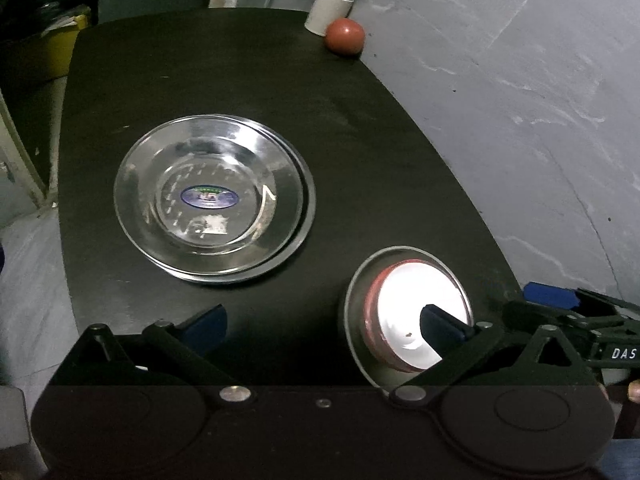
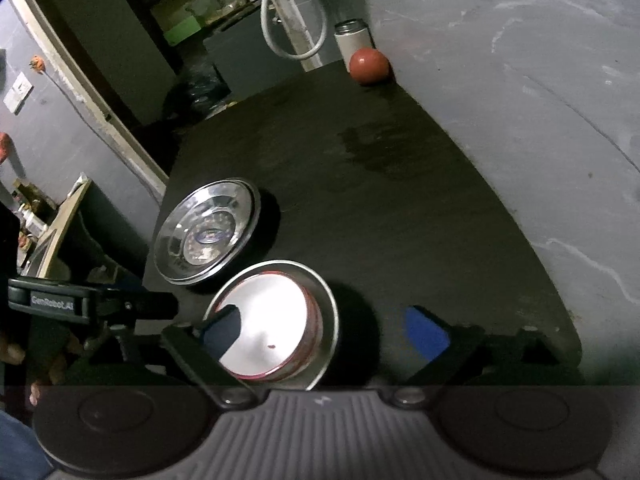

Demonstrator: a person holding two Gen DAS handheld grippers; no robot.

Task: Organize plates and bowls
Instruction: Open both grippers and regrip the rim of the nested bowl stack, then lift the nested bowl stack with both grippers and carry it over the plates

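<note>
Bowls: steel bowl (image 1: 354,308) at lower right of the left wrist view, with a red-rimmed bowl (image 1: 370,304) nested inside, white and glaring within; low centre in the right wrist view.
Plates: two steel plates (image 1: 212,200) stacked left of centre in the left wrist view, upper one slid slightly left of the lower; oval blue sticker in the middle; just beside the bowls, apart from them.
Left gripper (image 1: 322,326): tilted steeply down at the bench; jaws spread wide, gripping nothing; right blue pad (image 1: 440,324) hanging over the white bowl's interior, contact impossible to tell; left pad over bare bench.
Right gripper (image 2: 324,332): angled down likewise; jaws wide apart, holding nothing; left pad over the bowl's near edge, right pad clear of it over the bench.
Bench (image 1: 360,152): dark, matte, rounded edge on the right.
Ball (image 1: 344,36): reddish, smooth, at the far edge, upper centre.
Can (image 1: 330,10): white cylinder with metal rim, just behind the ball.
Floor (image 1: 540,100): grey, white-veined, to the right.
Hose (image 2: 292,20): pale loop beyond the far edge.
</note>
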